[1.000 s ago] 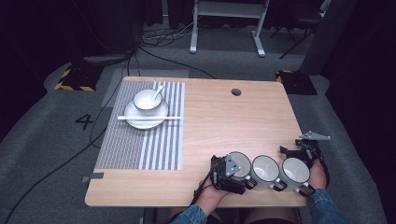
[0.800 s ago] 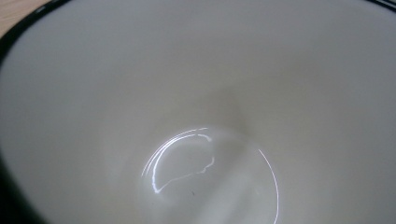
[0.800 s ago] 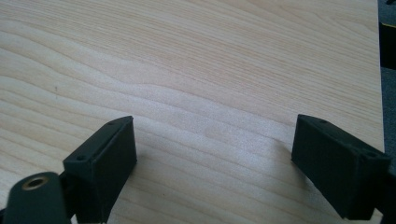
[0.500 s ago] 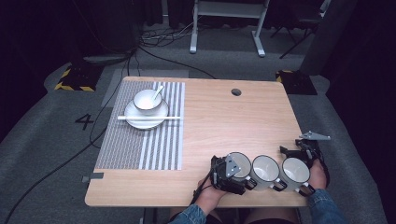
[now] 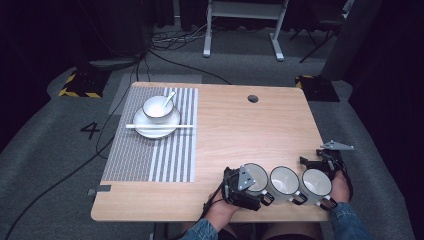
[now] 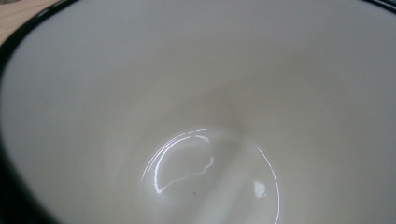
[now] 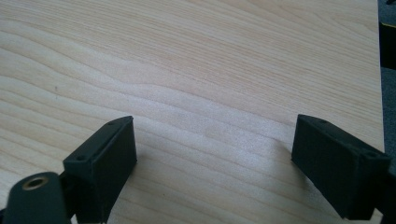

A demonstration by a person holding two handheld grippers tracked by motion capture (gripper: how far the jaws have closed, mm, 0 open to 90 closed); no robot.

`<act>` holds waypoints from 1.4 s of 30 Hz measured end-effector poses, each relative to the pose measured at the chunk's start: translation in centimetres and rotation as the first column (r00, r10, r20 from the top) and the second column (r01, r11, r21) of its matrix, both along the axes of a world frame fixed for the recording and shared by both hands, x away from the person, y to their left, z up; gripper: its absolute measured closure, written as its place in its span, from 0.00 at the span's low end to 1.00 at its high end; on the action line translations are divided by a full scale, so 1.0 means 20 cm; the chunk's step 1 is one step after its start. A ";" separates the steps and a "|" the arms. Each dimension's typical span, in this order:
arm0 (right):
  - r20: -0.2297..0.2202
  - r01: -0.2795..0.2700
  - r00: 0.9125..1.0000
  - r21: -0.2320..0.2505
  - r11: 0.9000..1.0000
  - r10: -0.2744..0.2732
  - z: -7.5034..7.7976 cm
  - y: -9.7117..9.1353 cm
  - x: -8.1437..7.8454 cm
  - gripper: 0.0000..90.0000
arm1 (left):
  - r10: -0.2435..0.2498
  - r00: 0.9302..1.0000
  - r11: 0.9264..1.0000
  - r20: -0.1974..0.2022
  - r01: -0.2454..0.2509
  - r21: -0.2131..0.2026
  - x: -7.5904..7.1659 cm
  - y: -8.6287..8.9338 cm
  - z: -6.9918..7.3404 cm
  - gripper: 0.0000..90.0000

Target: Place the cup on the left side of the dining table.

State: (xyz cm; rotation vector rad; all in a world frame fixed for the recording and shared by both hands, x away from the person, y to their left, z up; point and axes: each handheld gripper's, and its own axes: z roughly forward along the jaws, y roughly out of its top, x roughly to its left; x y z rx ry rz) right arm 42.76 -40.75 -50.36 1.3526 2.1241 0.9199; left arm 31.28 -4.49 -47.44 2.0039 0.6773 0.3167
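Desk [image 5: 260, 130]: pale wood; a striped placemat [image 5: 155, 145] lies toward its far-left corner, carrying a plate [image 5: 156, 125] w/ a bowl [image 5: 158, 107], a spoon [image 5: 168, 98] and a white chopstick [image 5: 160, 126].

Mugs: three white, dark-rimmed mugs stand upright in a row along the near edge, toward the near-right corner, rims touching or nearly so. Left mug [image 5: 256, 176], middle mug [image 5: 284, 180], right mug [image 5: 316, 182]; their handles point to the near edge. Judge them rigid, glazed and slick, moderately heavy, and liable to chip if knocked together. Take yours by the rim wall or the handle, not the rounded body, and lift straight up to clear its neighbour.

Left tool [image 5: 239, 187]: sits at the left mug, on its left side. The left gripper view looks straight into the glossy white interior [image 6: 210, 140]; whether the jaws are clamped on the wall or slack, you cannot tell.

Right tool [image 7: 215, 161]: released, jaws spread wide over bare wood, holding nothing. In the high view it lies beside the right mug [image 5: 325, 162], at the right edge.
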 end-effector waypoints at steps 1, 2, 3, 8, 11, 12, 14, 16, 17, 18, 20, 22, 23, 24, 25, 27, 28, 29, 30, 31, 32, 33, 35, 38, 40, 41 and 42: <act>-0.002 0.003 1.000 0.001 1.000 -0.003 0.00 0.00 0.00 0.15 | -0.003 1.000 1.000 0.002 0.003 0.000 0.00 0.01 0.01 0.03; 0.000 0.000 1.000 0.000 1.000 0.000 0.00 0.00 0.00 0.15 | 0.001 1.000 1.000 0.007 -0.001 -0.002 -0.01 0.01 0.03 0.03; -0.002 0.002 1.000 0.001 1.000 -0.002 0.00 0.00 0.00 0.15 | 0.004 1.000 1.000 0.007 -0.004 -0.007 -0.02 0.02 0.04 0.03; -0.006 0.008 1.000 0.013 1.000 -0.008 0.00 0.00 0.00 0.15 | 0.015 1.000 1.000 0.025 -0.014 -0.022 -0.04 0.06 0.11 0.03; 0.000 0.003 1.000 0.010 1.000 -0.003 0.00 0.00 0.00 0.15 | 0.025 0.999 1.000 0.043 -0.024 -0.020 -0.04 0.09 0.16 0.03; -0.001 0.003 1.000 0.011 1.000 -0.003 0.00 0.00 0.00 0.15 | 0.029 0.999 0.999 0.046 -0.028 -0.021 -0.04 0.09 0.17 0.03; 0.001 0.002 1.000 0.010 1.000 -0.002 0.00 0.00 0.00 0.15 | 0.035 0.998 0.999 0.047 -0.034 -0.020 -0.04 0.12 0.20 0.03; -0.002 0.004 1.000 0.000 1.000 -0.004 0.00 0.00 0.00 0.15 | 0.039 0.998 0.999 0.051 -0.038 -0.024 -0.04 0.13 0.21 0.03; -0.003 0.004 1.000 0.001 1.000 -0.004 0.00 0.00 0.00 0.15 | 0.049 0.997 0.998 0.054 -0.047 -0.029 -0.04 0.16 0.23 0.03; -0.002 0.003 1.000 0.001 1.000 -0.003 0.00 0.00 0.00 0.15 | 0.054 0.997 0.998 0.051 -0.052 -0.037 -0.04 0.17 0.24 0.03; -0.004 0.006 1.000 0.002 1.000 -0.006 0.00 0.00 0.00 0.15 | 0.070 0.996 0.997 0.060 -0.067 -0.040 -0.03 0.20 0.26 0.03; -0.004 0.005 1.000 0.001 1.000 -0.005 0.00 0.00 0.00 0.15 | 0.079 0.995 0.996 0.064 -0.077 -0.045 -0.03 0.23 0.27 0.03; -0.005 0.006 1.000 0.002 1.000 -0.006 0.00 0.00 0.00 0.15 | 0.080 0.995 0.996 0.062 -0.078 -0.046 -0.03 0.24 0.28 0.03; -0.005 0.006 1.000 0.002 1.000 -0.006 0.00 0.00 0.00 0.15 | 0.087 0.994 0.995 0.065 -0.084 -0.051 -0.03 0.25 0.28 0.03; -0.005 0.006 1.000 0.002 1.000 -0.006 0.00 0.00 0.00 0.15 | 0.091 0.994 0.995 0.067 -0.088 -0.052 -0.03 0.26 0.29 0.03; -0.002 0.004 1.000 0.001 1.000 -0.004 0.00 0.00 0.00 0.15 | 0.098 0.992 0.994 0.079 -0.094 -0.046 -0.02 0.28 0.30 0.03; -0.002 0.004 1.000 0.001 1.000 -0.004 0.00 0.00 0.00 0.15 | 0.102 0.991 0.994 0.081 -0.098 -0.049 -0.02 0.29 0.31 0.03; -0.005 0.006 1.000 0.002 1.000 -0.006 0.00 0.00 0.00 0.15 | 0.104 0.991 0.994 0.083 -0.101 -0.046 -0.02 0.30 0.32 0.03; -0.005 0.006 1.000 0.002 1.000 -0.006 0.00 0.00 0.00 0.15 | 0.104 0.991 0.994 0.083 -0.101 -0.046 -0.02 0.30 0.32 0.03; -0.004 0.005 1.000 0.002 1.000 -0.005 0.00 0.00 0.00 0.15 | 0.112 0.990 0.993 0.088 -0.109 -0.047 -0.02 0.32 0.33 0.03; -0.001 0.002 1.000 0.001 1.000 -0.002 0.00 0.00 0.00 0.15 | 0.120 0.988 0.992 0.094 -0.117 -0.046 -0.02 0.33 0.34 0.03; -0.002 0.004 1.000 0.001 1.000 -0.004 0.00 0.00 0.00 0.15 | 0.122 0.988 0.992 0.093 -0.118 -0.048 -0.02 0.34 0.34 0.03; -0.005 0.006 1.000 0.002 1.000 -0.006 0.00 0.00 0.00 0.15 | 0.130 0.987 0.991 0.093 -0.126 -0.053 -0.02 0.35 0.35 0.03; -0.005 0.006 1.000 0.002 1.000 -0.006 0.00 0.00 0.00 0.15 | 0.138 0.985 0.990 0.099 -0.134 -0.053 -0.01 0.38 0.37 0.03; -0.004 0.006 1.000 0.001 1.000 -0.006 0.00 0.00 0.00 0.15 | 0.148 0.984 0.988 0.101 -0.143 -0.054 -0.01 0.40 0.38 0.03; -0.004 0.006 1.000 0.001 1.000 -0.006 0.00 0.00 0.00 0.15 | 0.153 0.983 0.987 0.101 -0.148 -0.059 -0.01 0.42 0.38 0.03; -0.004 0.006 1.000 0.001 1.000 -0.006 0.00 0.00 0.00 0.15 | 0.156 0.982 0.987 0.102 -0.151 -0.060 0.00 0.43 0.38 0.03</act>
